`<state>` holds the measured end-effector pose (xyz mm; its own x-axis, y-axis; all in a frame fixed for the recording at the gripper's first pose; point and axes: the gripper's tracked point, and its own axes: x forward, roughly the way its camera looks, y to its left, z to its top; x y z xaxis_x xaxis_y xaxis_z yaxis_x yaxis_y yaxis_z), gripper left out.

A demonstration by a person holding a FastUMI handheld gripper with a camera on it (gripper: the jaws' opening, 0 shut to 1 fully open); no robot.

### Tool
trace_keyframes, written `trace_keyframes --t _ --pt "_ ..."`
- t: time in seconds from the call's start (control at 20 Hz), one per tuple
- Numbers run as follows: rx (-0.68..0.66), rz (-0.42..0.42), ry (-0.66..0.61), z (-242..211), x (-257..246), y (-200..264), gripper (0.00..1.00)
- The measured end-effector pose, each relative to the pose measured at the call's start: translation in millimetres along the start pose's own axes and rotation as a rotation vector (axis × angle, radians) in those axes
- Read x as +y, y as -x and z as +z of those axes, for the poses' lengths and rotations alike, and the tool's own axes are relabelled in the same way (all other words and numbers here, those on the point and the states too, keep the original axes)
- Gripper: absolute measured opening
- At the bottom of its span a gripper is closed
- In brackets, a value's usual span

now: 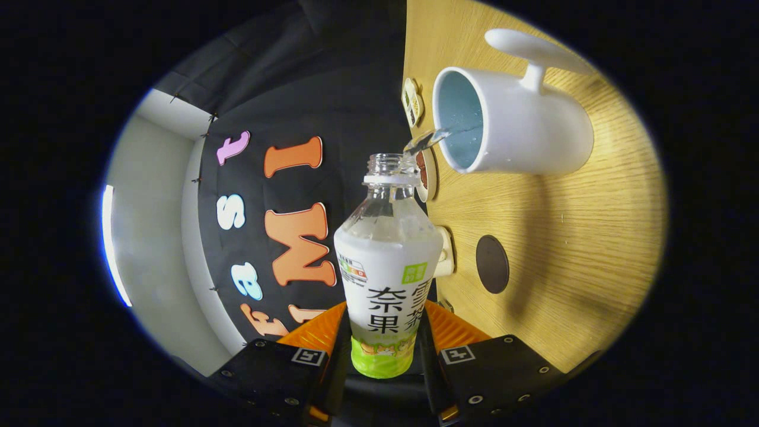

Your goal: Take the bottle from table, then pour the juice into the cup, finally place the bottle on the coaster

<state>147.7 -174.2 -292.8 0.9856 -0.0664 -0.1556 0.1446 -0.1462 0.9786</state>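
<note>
Clamped between both claw (384, 335) fingers, the uncapped bottle (388, 267) tips toward the white cup (522, 127). Clear liquid streams from its mouth into the cup. A dark round coaster (492, 264) lies on the wooden table (569, 249) nearby.

Bottle (388, 261): clear smooth plastic, glossy printed label. Cup (522, 127): glossy white ceramic. Table (581, 237): matt wood-grain. Coaster (492, 264): dark, matt. Fingers (314, 332) clamped the bottle, ribbed.
</note>
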Motion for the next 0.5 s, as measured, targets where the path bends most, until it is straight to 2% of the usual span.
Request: trace_keyframes --t 0.5 --pt "-0.007 0.027 -0.062 7.6 16.7 -1.2 0.56"
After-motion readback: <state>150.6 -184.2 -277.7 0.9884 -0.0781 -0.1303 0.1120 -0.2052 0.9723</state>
